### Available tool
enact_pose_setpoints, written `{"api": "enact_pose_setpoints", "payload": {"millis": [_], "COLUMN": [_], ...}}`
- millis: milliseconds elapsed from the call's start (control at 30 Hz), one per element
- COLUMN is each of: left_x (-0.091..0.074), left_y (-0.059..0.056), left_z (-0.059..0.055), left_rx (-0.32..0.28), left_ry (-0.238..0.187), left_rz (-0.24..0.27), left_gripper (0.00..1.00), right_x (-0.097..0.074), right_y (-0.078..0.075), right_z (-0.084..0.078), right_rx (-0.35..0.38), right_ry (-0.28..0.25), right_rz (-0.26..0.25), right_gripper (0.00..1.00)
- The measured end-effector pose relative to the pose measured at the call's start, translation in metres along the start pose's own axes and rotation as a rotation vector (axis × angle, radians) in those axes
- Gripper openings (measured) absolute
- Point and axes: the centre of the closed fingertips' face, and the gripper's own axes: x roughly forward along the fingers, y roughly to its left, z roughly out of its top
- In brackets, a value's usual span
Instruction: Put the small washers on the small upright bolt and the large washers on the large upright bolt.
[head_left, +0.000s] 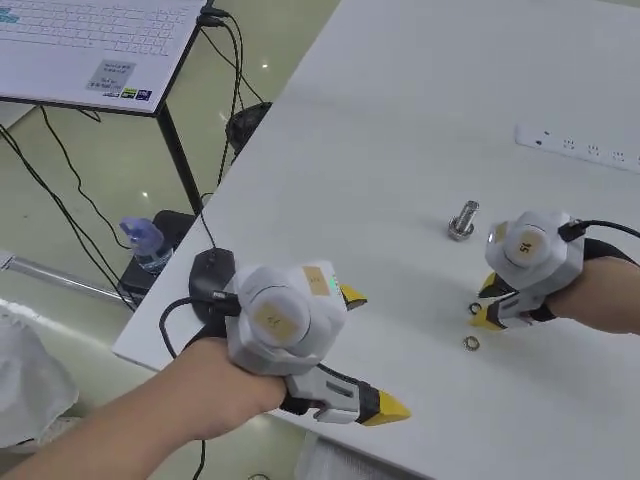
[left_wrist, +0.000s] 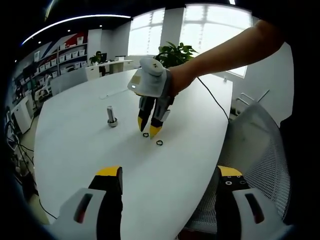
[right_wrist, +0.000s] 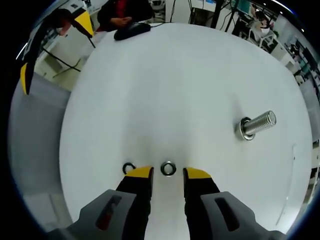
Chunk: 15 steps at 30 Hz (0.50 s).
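Note:
One upright steel bolt (head_left: 462, 220) stands on the white table (head_left: 400, 120), also seen as bolt (left_wrist: 111, 116) and bolt (right_wrist: 255, 125). Two small washers lie flat near it. One washer (right_wrist: 168, 168) sits between the tips of my right gripper (right_wrist: 167, 173), which is open and low over the table. The other washer (right_wrist: 128, 168) lies just outside its left fingertip. In the head view the right gripper (head_left: 486, 304) hovers over a washer (head_left: 474, 308), with the second washer (head_left: 471, 343) nearer me. My left gripper (head_left: 368, 352) is open and holds nothing, near the table's front edge.
A power strip (head_left: 575, 148) lies at the far right of the table. A black mouse (head_left: 212, 272) rests at the table's left corner. Beyond the edge stand a laptop (head_left: 90, 40) on a stand, cables and a bottle (head_left: 145, 240). A mesh chair (left_wrist: 255, 135) is beside the table.

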Motion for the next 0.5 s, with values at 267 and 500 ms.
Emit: {"api": "enact_pose_setpoints", "payload": {"millis": [267, 500], "left_x": [-0.0003, -0.0006], "left_y": [-0.0005, -0.0019], "left_z": [-0.0004, -0.0007], "left_rx": [0.0, -0.004], "left_ry": [-0.002, -0.005], "left_rz": [-0.001, 0.001], "left_gripper": [0.75, 0.74], "right_x": [-0.0006, -0.0006], "right_y": [0.0006, 0.0016], "right_z": [0.0009, -0.0002], "right_rx": [0.008, -0.001], "right_ry": [0.012, 0.036], "right_rz": [0.006, 0.004], "right_gripper": [0.25, 0.17]}}
